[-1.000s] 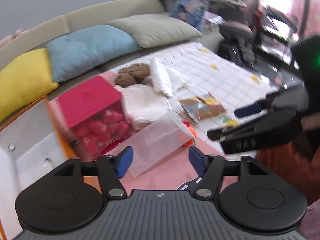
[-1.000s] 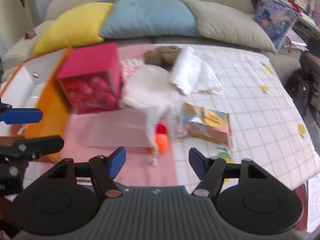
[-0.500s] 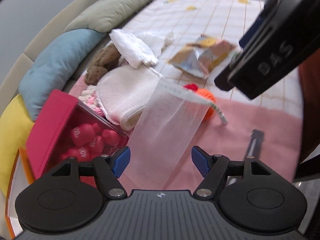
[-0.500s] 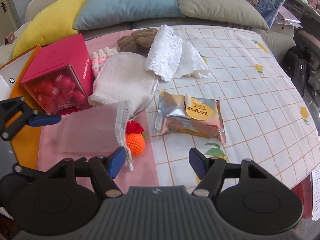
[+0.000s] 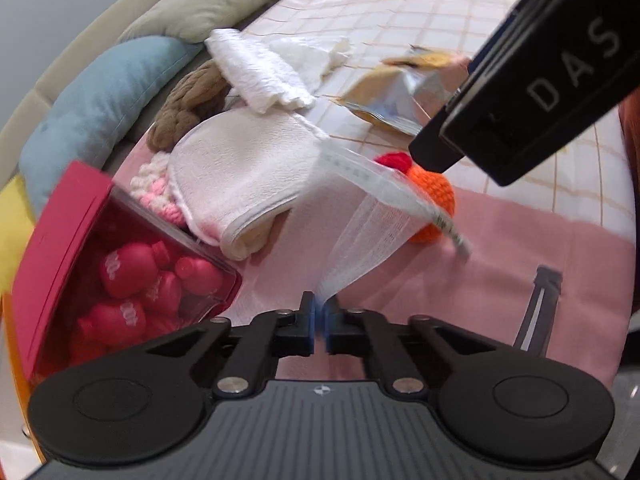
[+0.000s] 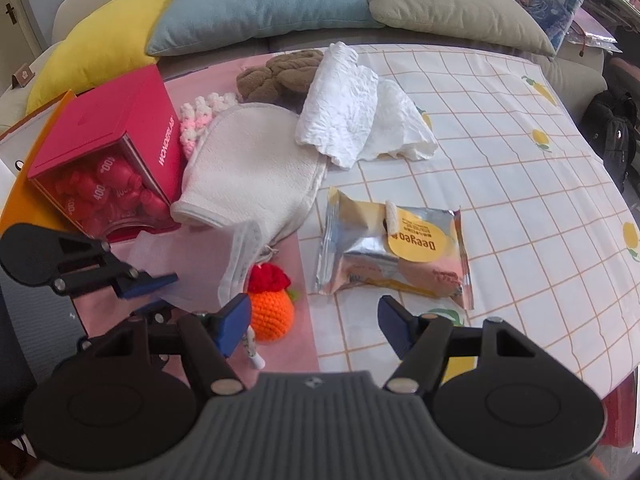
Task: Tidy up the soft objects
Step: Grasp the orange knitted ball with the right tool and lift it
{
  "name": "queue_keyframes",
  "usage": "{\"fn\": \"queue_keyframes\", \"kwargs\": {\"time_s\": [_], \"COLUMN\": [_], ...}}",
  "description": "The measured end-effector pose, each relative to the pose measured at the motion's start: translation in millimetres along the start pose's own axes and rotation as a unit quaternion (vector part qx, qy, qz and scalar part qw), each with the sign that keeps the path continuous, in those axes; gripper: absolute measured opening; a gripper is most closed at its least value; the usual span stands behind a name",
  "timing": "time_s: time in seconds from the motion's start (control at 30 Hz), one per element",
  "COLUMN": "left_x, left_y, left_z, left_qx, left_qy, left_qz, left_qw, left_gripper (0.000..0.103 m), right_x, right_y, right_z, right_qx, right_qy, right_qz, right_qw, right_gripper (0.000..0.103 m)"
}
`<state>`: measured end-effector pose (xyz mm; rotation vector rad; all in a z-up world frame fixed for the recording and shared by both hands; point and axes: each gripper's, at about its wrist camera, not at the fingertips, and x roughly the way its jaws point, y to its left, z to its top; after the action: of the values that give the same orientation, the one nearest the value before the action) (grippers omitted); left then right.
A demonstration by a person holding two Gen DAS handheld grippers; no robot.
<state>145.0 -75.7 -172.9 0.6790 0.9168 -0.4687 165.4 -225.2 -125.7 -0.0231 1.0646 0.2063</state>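
Left tongs (image 5: 319,322) clamped on the near edge of a translucent mesh pouch (image 5: 360,232) at lower centre, right tongs (image 6: 312,326) spread wide and empty above an orange crocheted fruit (image 6: 271,312), white mitt (image 6: 252,168) mid-frame, red box (image 6: 116,148) left, snack packet (image 6: 392,252) right, cushions farthest.

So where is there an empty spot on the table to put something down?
The checked cloth is bare right of the snack packet and the white towels. A small pink strip lies free below the orange crochet fruit. It is crowded on the left, where the red box, cream mitt and mesh bag press together.
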Motion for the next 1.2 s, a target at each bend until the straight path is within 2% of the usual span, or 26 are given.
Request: {"fn": "queue_keyframes", "kwargs": {"time_s": [0.07, 0.13, 0.23, 0.33, 0.43, 0.67, 0.8, 0.83, 1.0, 1.1, 1.2], "left_x": [-7.2, -16.5, -31.3, -43.4, -51.9, -61.4, -64.6, -66.9, -84.8, -105.6, -129.6], "left_y": [7.4, 20.0, 40.1, 52.6, 61.3, 61.1, 58.2, 57.6, 59.1, 59.4, 62.9], "left_z": [-1.0, -2.5, -7.6, -12.4, -17.9, -26.1, -27.3, -27.3, -28.2, -26.8, -28.0], "left_qx": [-0.04, -0.101, -0.194, -0.248, -0.286, -0.304, -0.311, -0.313, -0.331, -0.334, -0.344], "left_qy": [-0.002, -0.002, 0.003, 0.013, 0.019, 0.019, 0.019, 0.017, -0.005, -0.033, -0.066], "left_qz": [-0.003, -0.011, -0.013, -0.001, -0.016, -0.025, -0.027, -0.027, -0.034, -0.019, -0.011], "left_qw": [0.9992, 0.9949, 0.981, 0.9688, 0.9579, 0.952, 0.9498, 0.9493, 0.9429, 0.9419, 0.9365], "left_gripper": [0.002, 0.002, 0.001, 0.001, 0.001, 0.001, 0.001, 0.001, 0.001, 0.001, 0.001], "right_x": [-0.3, -0.9, -0.5, 0.7, 5.6, 30.5, 36.1, 36.4, 25.0, 8.5, -10.0], "right_y": [1.1, 1.2, 0.8, 4.7, 15.2, 22.0, 19.2, 17.8, 18.5, 21.7, 27.7], "right_z": [2.7, 4.8, 7.3, 7.3, 4.0, -1.3, -2.5, -2.7, -3.8, -3.4, -1.9], "right_qx": [-0.001, -0.002, 0.002, 0.006, -0.011, -0.016, -0.005, 0.003, 0.002, 0.0, -0.003], "right_qy": [-0.005, -0.011, -0.015, -0.016, -0.016, 0.006, 0.012, 0.015, 0.007, -0.005, -0.02], "right_qz": [0.001, -0.002, 0.002, 0.022, 0.034, 0.029, 0.039, 0.047, 0.044, 0.049, 0.058], "right_qw": [1.0, 1.0, 1.0, 1.0, 0.999, 0.999, 0.999, 0.999, 0.999, 0.999, 0.998], "right_gripper": [0.069, 0.069, 0.069, 0.069, 0.069, 0.059, 0.04, 0.038, 0.037, 0.037, 0.037]}}
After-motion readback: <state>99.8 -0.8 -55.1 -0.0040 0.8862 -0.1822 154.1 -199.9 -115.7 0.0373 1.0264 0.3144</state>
